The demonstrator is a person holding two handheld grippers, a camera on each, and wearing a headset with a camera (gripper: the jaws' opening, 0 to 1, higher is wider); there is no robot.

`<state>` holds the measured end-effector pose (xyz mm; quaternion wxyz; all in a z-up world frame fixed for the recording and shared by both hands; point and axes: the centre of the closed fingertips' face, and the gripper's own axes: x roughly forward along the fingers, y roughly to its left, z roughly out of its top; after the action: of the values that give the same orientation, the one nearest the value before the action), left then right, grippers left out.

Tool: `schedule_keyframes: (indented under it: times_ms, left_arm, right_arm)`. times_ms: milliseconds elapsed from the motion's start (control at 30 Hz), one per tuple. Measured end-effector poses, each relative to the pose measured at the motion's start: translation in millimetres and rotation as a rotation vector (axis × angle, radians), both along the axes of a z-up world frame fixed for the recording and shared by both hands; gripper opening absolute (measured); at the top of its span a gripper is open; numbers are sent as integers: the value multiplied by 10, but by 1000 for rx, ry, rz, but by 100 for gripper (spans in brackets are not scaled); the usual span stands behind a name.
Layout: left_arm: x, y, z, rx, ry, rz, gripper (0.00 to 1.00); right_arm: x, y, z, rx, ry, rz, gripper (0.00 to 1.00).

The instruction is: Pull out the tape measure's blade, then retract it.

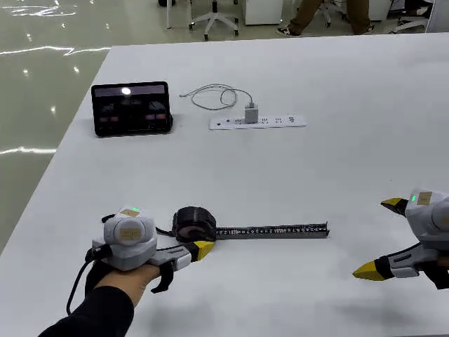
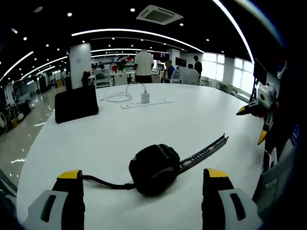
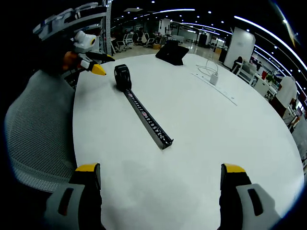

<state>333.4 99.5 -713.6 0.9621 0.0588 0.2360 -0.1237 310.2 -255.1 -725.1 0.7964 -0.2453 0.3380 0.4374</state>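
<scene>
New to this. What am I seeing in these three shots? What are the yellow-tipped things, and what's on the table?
No robot: a person works two hand-held two-jaw grippers. The wide picture comes from a headset camera looking down at the white table. The two round pictures come from cameras riding on the grippers, looking along their yellow-tipped jaws. The left gripper is open, the black tape measure lying between its jaws, seemingly untouched. Its blade lies pulled out flat on the table, pointing toward the right gripper, also open and empty. Further back: a tablet and a power strip with a charger and cable.
</scene>
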Motion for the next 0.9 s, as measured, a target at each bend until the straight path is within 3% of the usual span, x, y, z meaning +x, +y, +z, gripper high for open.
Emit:
schedule_keyframes:
  times_ms: [33,100,133,200,500,633,700,900]
  left_arm:
    - [-51,-79,-79,-3,40,-41,100]
    - [-19,-71,-91,-28,39,-27,100]
    - [-13,-99,-113,-62,53,-32,100]
    - [-1,-80,-119,-46,45,-25,100]
    - [115,-86,-118,-72,25,21,100]
    - [150,-76,-176,-123,15,79,100]
    - [142,-81,-238,-137,35,105,100]
    - [188,-118,-255,-91,14,115,100]
  right_arm:
    - [8,13,-20,-6,5,8,100]
    - [17,38,-36,-11,11,19,100]
    - [29,54,-49,-19,13,27,100]
    - [58,84,-69,-27,15,40,100]
    - [174,241,-151,-58,33,120,99]
    - [243,283,-244,-92,52,163,98]
    - [284,323,-272,-97,64,179,98]
    - [430,411,-354,-114,76,216,93]
